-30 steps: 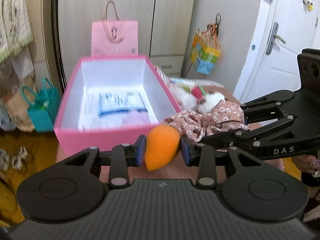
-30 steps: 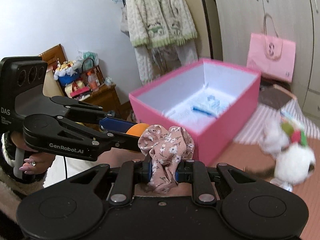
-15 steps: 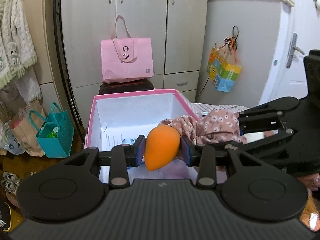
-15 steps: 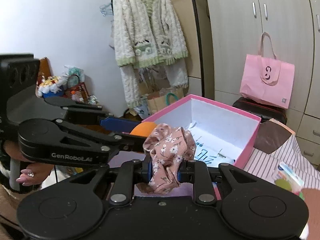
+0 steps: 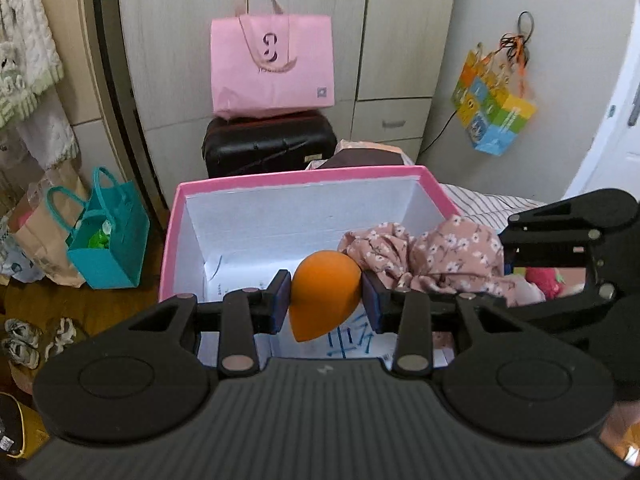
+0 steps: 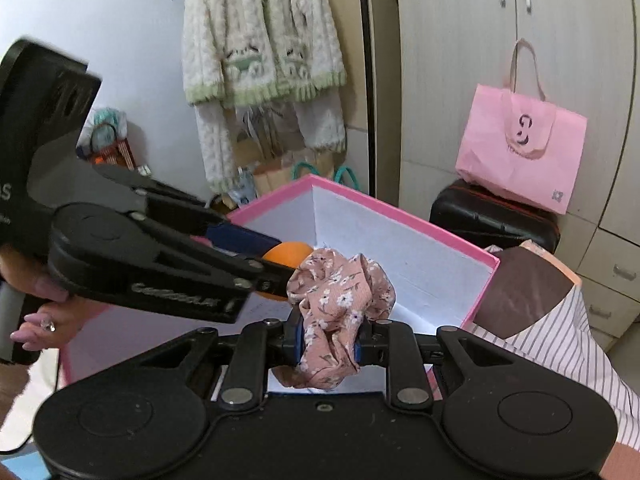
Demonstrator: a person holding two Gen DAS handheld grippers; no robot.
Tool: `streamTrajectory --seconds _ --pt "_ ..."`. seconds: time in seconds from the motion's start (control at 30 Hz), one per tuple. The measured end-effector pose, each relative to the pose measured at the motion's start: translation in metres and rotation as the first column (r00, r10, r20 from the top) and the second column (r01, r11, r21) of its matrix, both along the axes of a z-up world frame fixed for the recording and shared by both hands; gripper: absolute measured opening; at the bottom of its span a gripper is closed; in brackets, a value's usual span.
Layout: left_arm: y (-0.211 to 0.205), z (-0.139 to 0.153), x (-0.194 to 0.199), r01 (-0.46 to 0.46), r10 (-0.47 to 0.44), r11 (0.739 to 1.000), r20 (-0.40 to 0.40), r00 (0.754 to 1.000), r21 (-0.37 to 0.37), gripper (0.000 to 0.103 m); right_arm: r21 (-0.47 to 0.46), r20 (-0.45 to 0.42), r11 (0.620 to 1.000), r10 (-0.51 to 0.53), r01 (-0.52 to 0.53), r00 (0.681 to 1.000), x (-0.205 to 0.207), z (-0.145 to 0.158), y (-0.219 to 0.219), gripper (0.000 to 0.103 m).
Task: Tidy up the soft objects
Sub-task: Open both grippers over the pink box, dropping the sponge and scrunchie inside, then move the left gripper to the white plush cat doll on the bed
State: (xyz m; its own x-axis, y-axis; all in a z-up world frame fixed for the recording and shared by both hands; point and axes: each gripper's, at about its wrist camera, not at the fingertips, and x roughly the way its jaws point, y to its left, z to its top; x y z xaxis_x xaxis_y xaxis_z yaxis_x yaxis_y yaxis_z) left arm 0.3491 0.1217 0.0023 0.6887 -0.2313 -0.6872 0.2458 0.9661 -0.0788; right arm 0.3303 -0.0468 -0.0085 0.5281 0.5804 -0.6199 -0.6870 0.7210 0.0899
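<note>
Both your grippers now over pink box (image 5: 256,184); left fingers (image 5: 280,300) pinch smooth teardrop sponge (image 5: 322,298), right fingers (image 6: 294,338) clamp crumpled floral scrunchie (image 6: 340,292).

A dark "S"-like logo marks the pink tote bag (image 5: 273,67); blue handwriting on paper inside the pink box (image 5: 296,184) stays illegible

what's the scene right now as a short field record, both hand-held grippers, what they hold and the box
left hand-held gripper: shut on the orange sponge
right hand-held gripper: shut on the floral scrunchie
position: both items held side by side above the open pink box
box contents: printed paper on the floor
behind box: black case with pink bag on top
</note>
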Motion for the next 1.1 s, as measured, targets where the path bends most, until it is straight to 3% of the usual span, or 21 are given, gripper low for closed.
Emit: streamTrajectory --seconds 0.17,0.23,0.3,0.37,0.43,0.53,0.7,0.8,1.1 --pt "0.004 -0.009 0.022 -0.074 0.073 0.996 -0.026 0.997 -0.053 0.041 -0.083 0.044 0.996 0.009 -0.006 0.999 0.015 -0.007 0.014 0.029" --pt "0.007 -0.010 0.023 -0.089 0.087 0.994 -0.037 0.996 -0.069 0.043 -0.085 0.055 0.996 -0.010 0.015 0.998 0.019 -0.008 0.012 0.037" --pt "0.005 -0.005 0.014 -0.083 0.083 0.996 -0.002 0.997 -0.035 0.049 -0.082 0.068 0.995 -0.044 0.050 0.997 0.019 -0.008 0.007 0.041" --pt "-0.002 0.005 -0.011 -0.087 0.081 0.995 0.097 0.992 0.057 0.055 -0.044 0.058 0.996 -0.069 0.072 0.996 0.015 -0.006 -0.003 0.053" --pt "-0.002 0.015 -0.035 -0.057 0.051 0.997 0.143 0.988 0.042 0.060 0.035 0.047 0.996 -0.086 0.084 0.995 0.006 -0.005 -0.019 0.061" --pt "0.003 0.028 -0.065 -0.013 0.016 1.000 0.135 0.991 -0.023 0.060 0.115 0.017 0.990 -0.085 0.083 0.996 -0.013 -0.001 -0.039 0.061" --pt "-0.010 0.047 -0.114 0.056 -0.058 0.998 0.194 0.979 0.018 0.066 0.169 0.023 0.984 -0.063 0.058 0.998 -0.060 0.014 -0.058 0.061" --pt "-0.018 0.055 -0.132 0.088 -0.097 0.995 0.216 0.972 0.050 0.074 0.164 0.039 0.985 -0.065 0.058 0.997 -0.086 0.025 -0.065 0.061" --pt "-0.028 0.062 -0.179 0.093 -0.115 0.990 0.221 0.969 0.106 0.080 0.113 0.063 0.991 -0.074 0.066 0.995 -0.137 0.046 -0.084 0.065"
